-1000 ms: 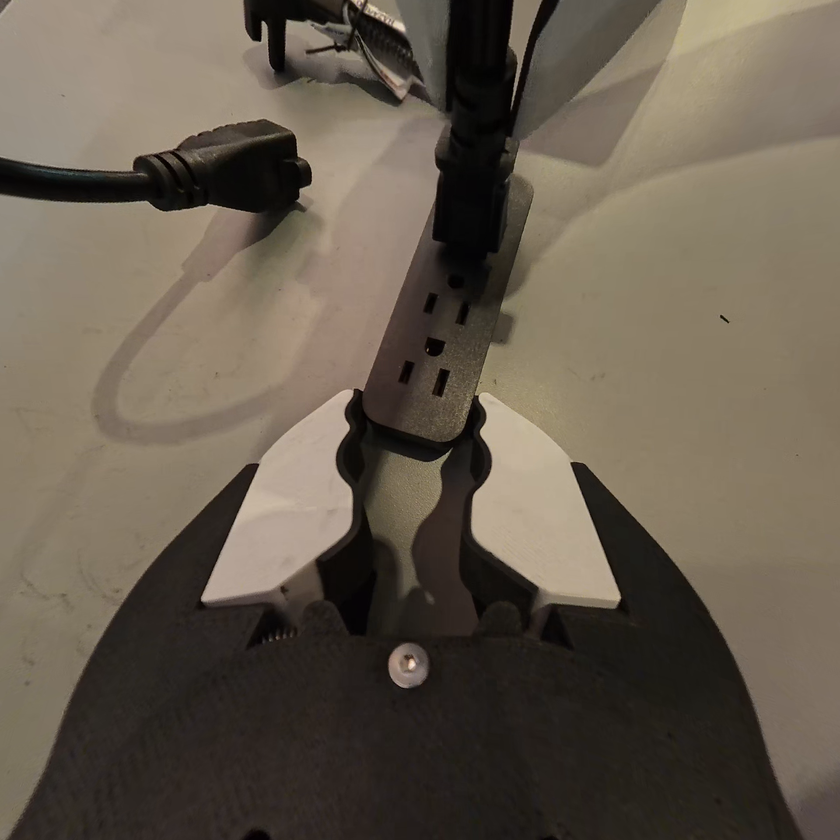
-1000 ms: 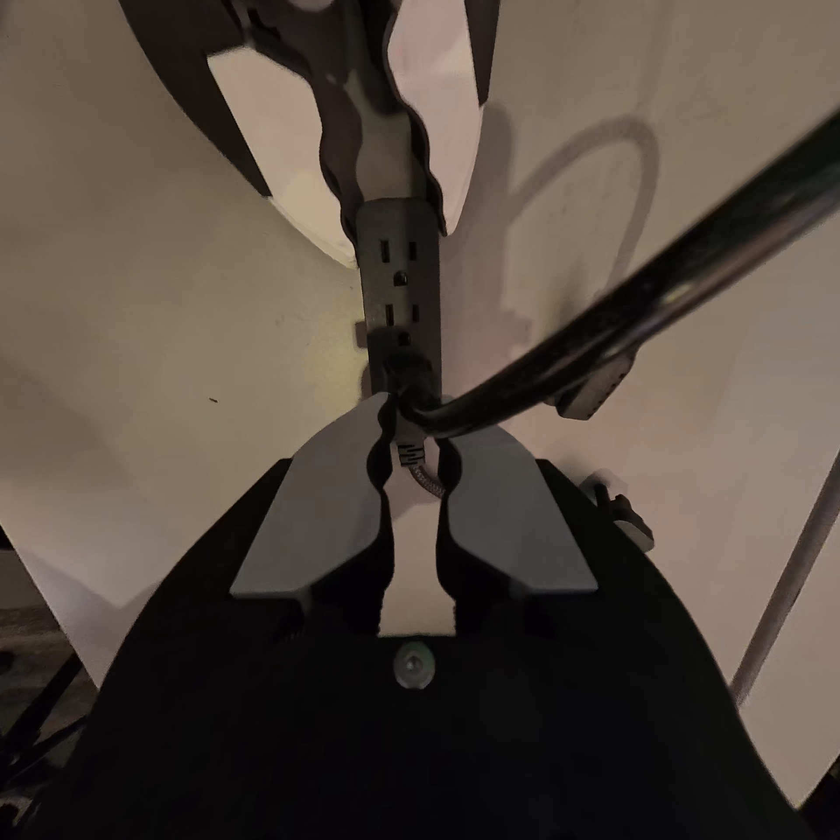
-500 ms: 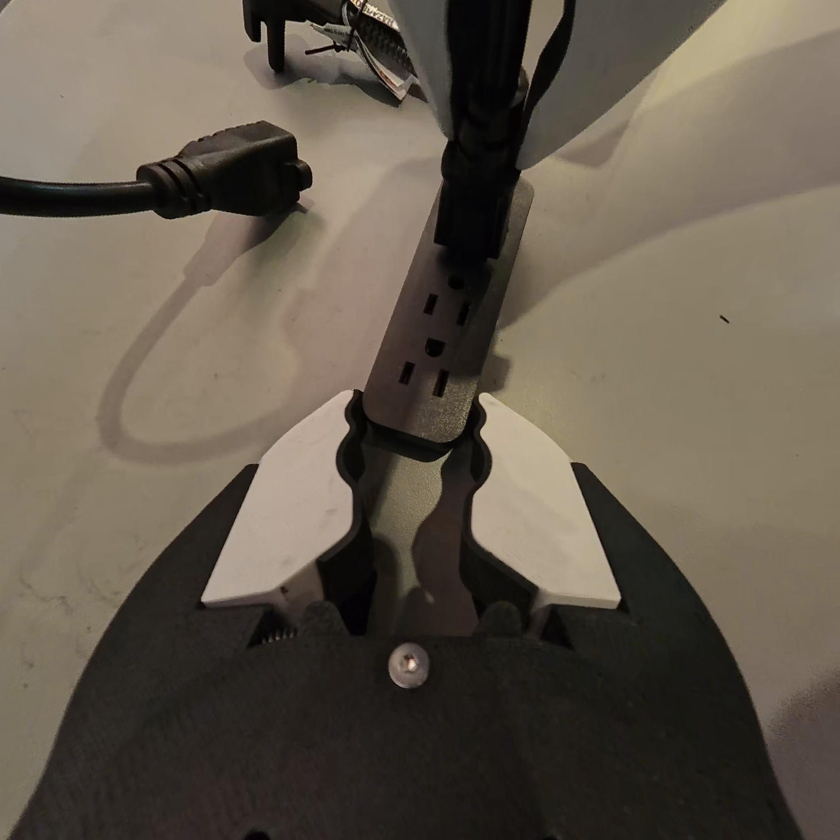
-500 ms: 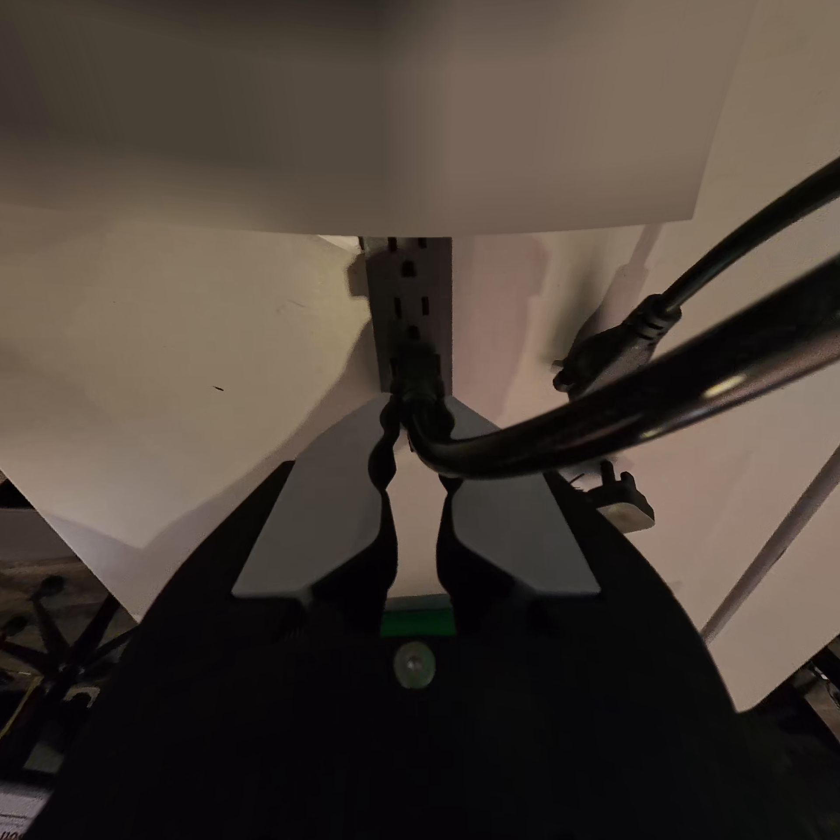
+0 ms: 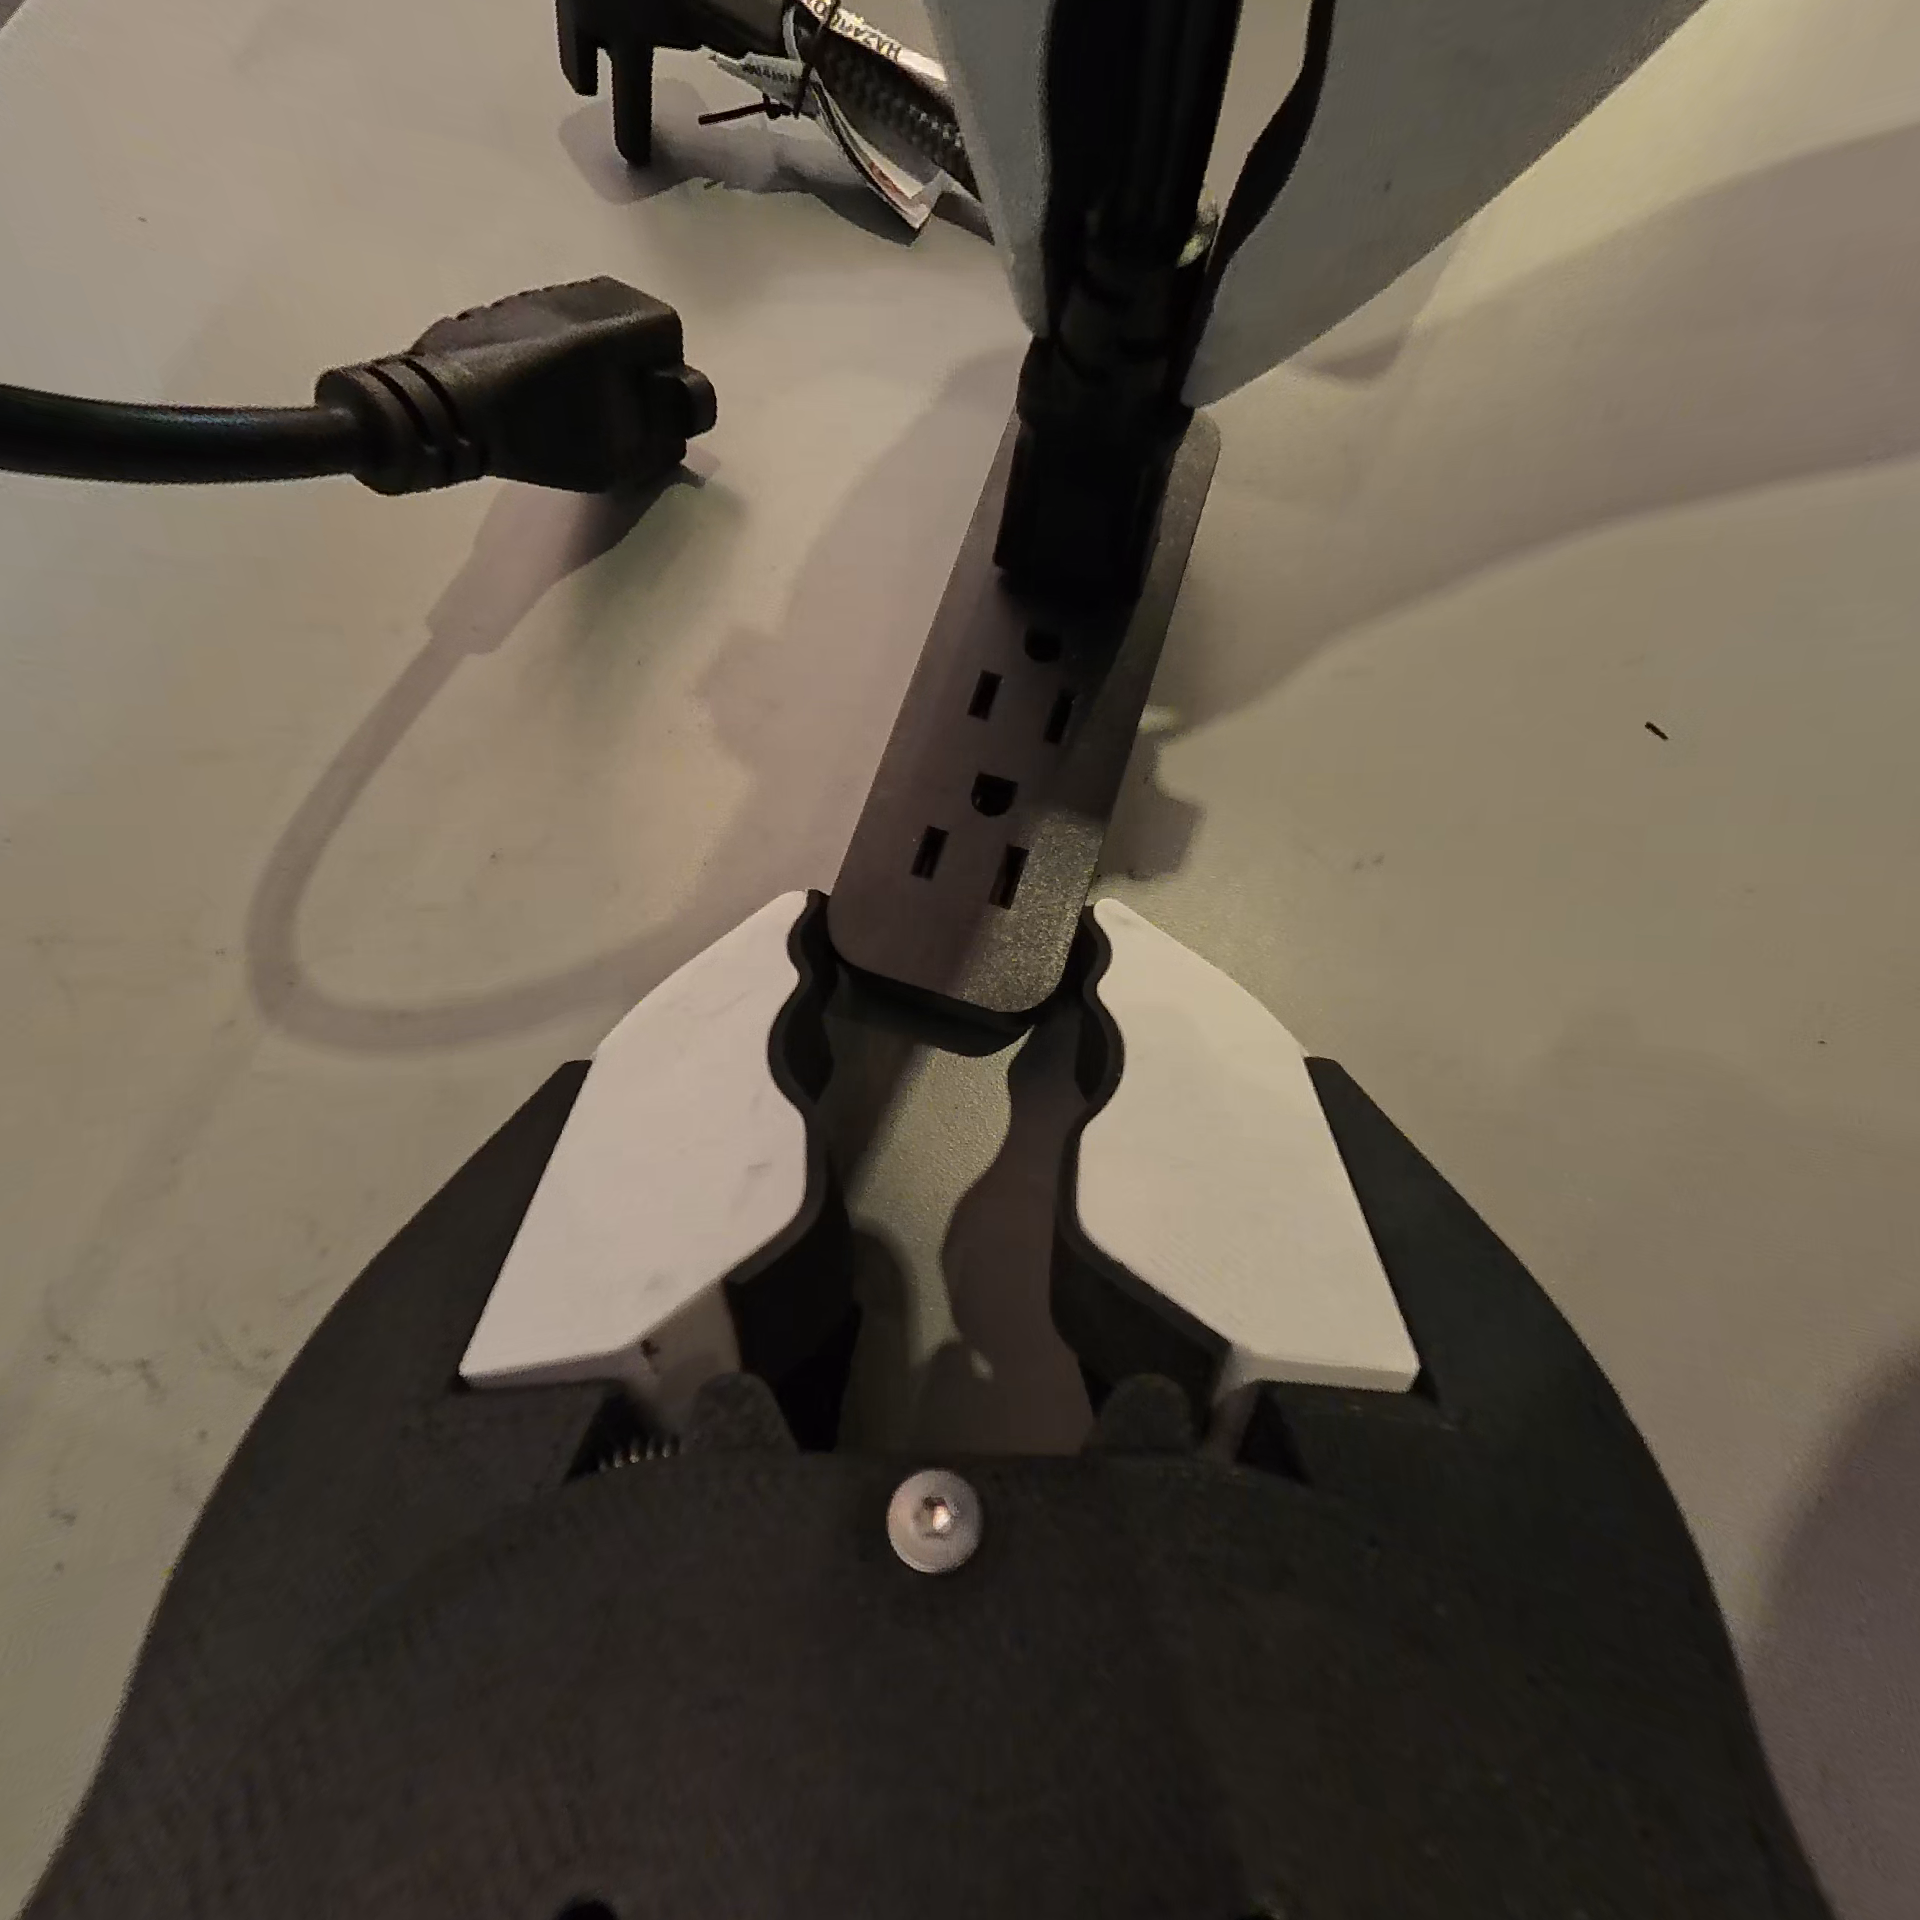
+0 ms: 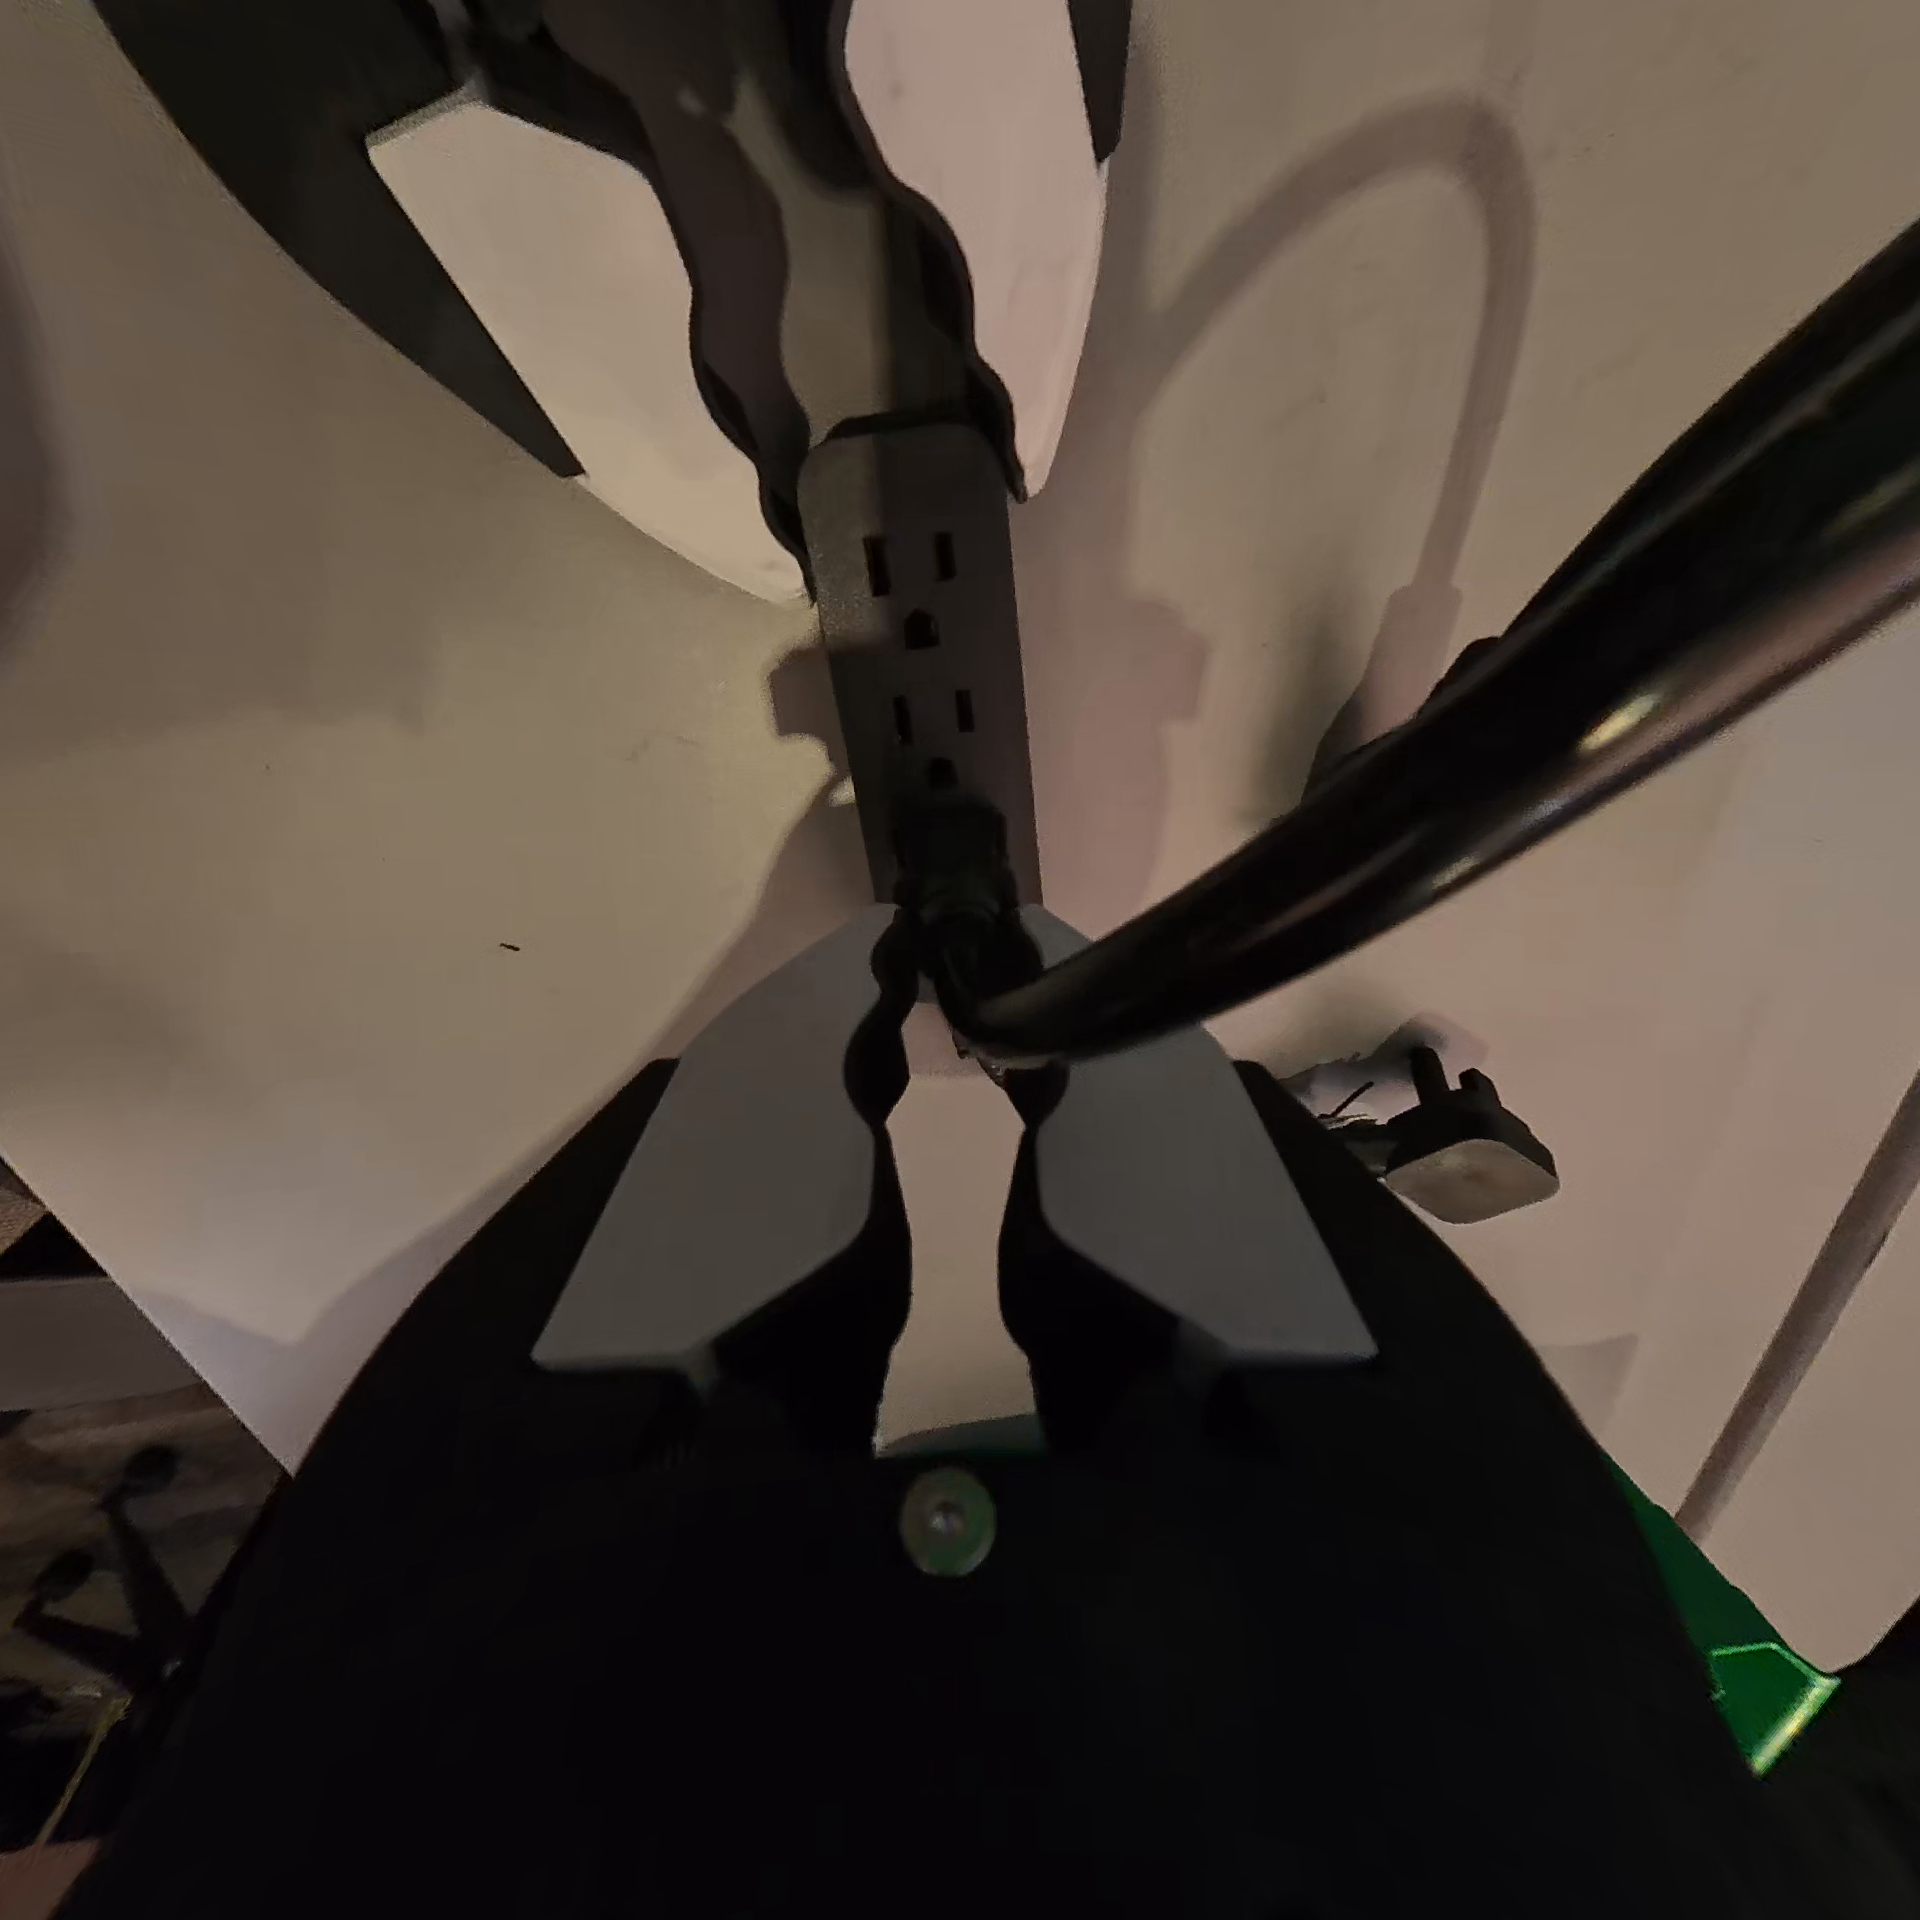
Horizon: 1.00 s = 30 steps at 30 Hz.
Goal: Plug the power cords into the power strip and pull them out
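A dark grey power strip lies on the pale table, and it also shows in the right wrist view. My left gripper is shut on its near end. A black plug sits in the strip's far outlet. My right gripper is shut on that plug, with its thick black cord running off to the right. It shows from the front at the top of the left wrist view. Two outlets between the grippers are free.
A second black plug with its cord lies on the table left of the strip. A third plug with a braided cord lies at the far left; it also shows in the right wrist view. The table edge runs lower left there.
The right gripper dipped toward the strip and came back; the plug still sits in the far outlet. The left gripper has kept its hold on the strip.
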{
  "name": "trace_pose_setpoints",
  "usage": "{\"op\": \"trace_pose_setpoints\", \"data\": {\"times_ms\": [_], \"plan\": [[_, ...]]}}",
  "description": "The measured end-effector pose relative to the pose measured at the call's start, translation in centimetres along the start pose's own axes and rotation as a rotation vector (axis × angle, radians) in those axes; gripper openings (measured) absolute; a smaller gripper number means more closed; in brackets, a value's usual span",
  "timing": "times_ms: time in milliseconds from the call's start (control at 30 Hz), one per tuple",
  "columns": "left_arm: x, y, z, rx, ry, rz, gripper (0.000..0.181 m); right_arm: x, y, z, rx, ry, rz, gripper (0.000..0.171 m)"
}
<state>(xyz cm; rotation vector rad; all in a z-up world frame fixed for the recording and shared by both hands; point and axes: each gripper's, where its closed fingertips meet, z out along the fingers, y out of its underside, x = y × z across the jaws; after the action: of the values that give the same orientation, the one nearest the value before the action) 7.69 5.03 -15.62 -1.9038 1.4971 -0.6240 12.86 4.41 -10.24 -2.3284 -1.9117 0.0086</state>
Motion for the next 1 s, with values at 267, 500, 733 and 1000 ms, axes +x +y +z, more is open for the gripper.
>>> {"op": "trace_pose_setpoints", "data": {"times_ms": [267, 500, 733, 1000], "plan": [[0.0, 0.0, 0.0, -0.001, -0.001, -0.001, 0.043, 0.0, 0.0, 0.0, 0.024, 0.001, 0.027, 0.015], [0.0, 0.0, 0.0, -0.001, -0.002, -0.002, 0.043, 0.0, 0.0, -0.1, 0.097, -0.005, 0.03, 0.015], [0.0, 0.0, 0.0, -0.001, 0.001, -0.003, 0.043, 0.1, -0.1, -0.4, 0.358, -0.011, 0.008, 0.015], [-0.6, -2.4, -2.7, 0.131, -0.09, 0.012, 0.054, -0.4, 2.7, -0.1, 0.615, 0.103, -0.026, 0.027]]}}
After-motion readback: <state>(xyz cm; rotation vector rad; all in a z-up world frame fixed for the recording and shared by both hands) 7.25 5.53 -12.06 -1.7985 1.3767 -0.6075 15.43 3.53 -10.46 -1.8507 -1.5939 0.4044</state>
